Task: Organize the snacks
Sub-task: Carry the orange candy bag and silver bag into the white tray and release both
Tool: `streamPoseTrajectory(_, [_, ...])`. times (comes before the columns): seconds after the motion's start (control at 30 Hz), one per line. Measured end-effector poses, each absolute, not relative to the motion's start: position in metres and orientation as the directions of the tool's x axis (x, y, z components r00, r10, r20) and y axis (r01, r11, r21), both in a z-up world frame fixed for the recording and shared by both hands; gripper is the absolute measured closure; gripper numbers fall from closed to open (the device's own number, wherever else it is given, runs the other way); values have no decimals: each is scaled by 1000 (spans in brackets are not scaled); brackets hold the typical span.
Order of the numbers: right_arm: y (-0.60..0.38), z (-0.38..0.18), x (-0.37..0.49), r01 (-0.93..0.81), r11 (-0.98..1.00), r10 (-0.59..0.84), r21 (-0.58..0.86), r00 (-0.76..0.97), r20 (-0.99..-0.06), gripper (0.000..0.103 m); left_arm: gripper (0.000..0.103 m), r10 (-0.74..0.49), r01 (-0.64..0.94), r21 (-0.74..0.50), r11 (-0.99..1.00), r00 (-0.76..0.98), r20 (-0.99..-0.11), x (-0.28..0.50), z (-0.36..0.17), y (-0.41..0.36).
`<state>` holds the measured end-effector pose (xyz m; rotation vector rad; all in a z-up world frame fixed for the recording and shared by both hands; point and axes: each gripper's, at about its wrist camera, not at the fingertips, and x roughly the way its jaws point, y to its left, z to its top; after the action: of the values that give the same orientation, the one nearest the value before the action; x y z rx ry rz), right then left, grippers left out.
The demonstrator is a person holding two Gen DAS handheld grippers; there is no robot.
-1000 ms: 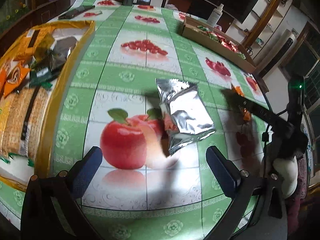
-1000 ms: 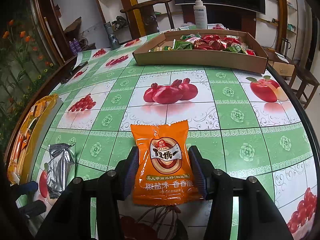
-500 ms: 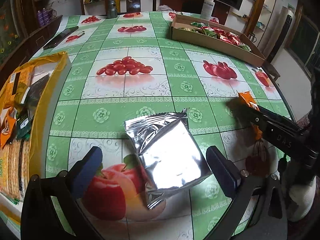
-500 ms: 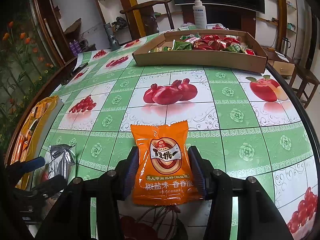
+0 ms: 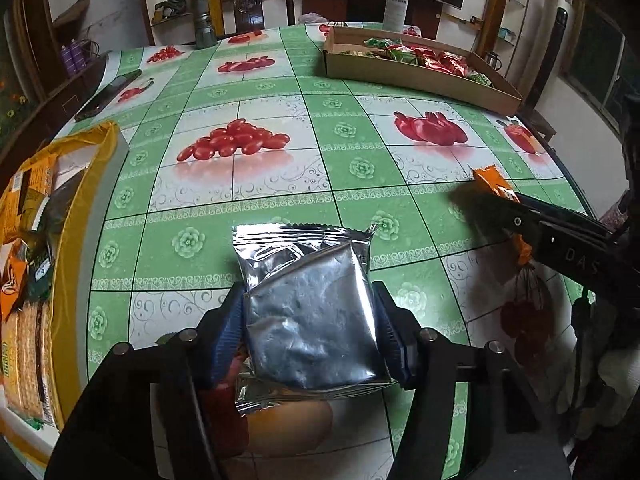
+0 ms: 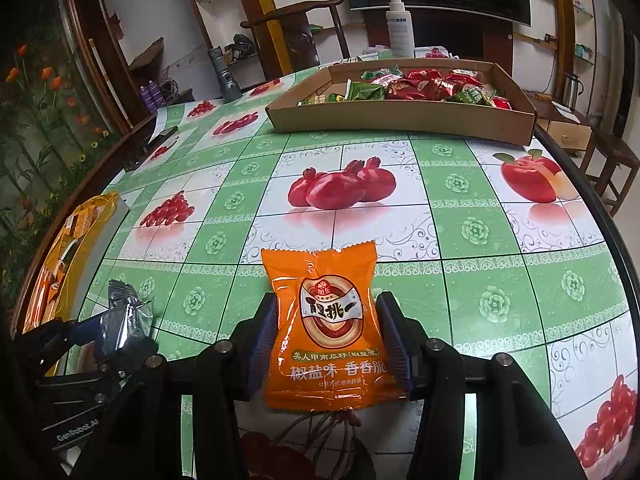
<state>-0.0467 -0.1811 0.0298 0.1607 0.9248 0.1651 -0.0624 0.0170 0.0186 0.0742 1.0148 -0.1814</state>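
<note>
My left gripper point(image 5: 310, 328) is shut on a silver foil snack packet point(image 5: 308, 304) and holds it just above the fruit-print tablecloth. My right gripper point(image 6: 326, 344) is shut on an orange snack packet point(image 6: 326, 320) with Chinese print. The right gripper and the orange packet point(image 5: 496, 188) show at the right of the left wrist view. The left gripper and the silver packet point(image 6: 124, 316) show at the lower left of the right wrist view. A cardboard tray point(image 6: 400, 118) with several red and green snack packets stands at the far side.
A yellow bag point(image 5: 92, 184) holding several snack packs lies at the table's left edge. A white spray bottle point(image 6: 400, 24) and a grey flashlight point(image 5: 204, 20) stand at the far edge. A dark remote point(image 5: 108, 94) lies far left. Chairs and shelves stand behind.
My left gripper has moved over the silver packet and closed on it; earlier its fingers stood wide open. The right gripper has kept still with the orange packet.
</note>
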Motion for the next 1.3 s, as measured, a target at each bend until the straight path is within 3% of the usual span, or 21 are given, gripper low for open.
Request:
streamPoseTrajectory(0.33, [-181,31,-48,-64,973,215,222,602,-769,52,44,-230,145,-180,973,547,-805,-91,46,46])
streamPoseTrajectory(0.87, [-186,33,-53,-2,979,163,206,620,-767,52,44,-265,81,-279,957,633,-727,-139,74,120])
streamPoseTrajectory(1.3, [-102,71,-78,-195,960,278,200,603,-748,53,43,-311,3,-421,907,678,-666,-145,75,189])
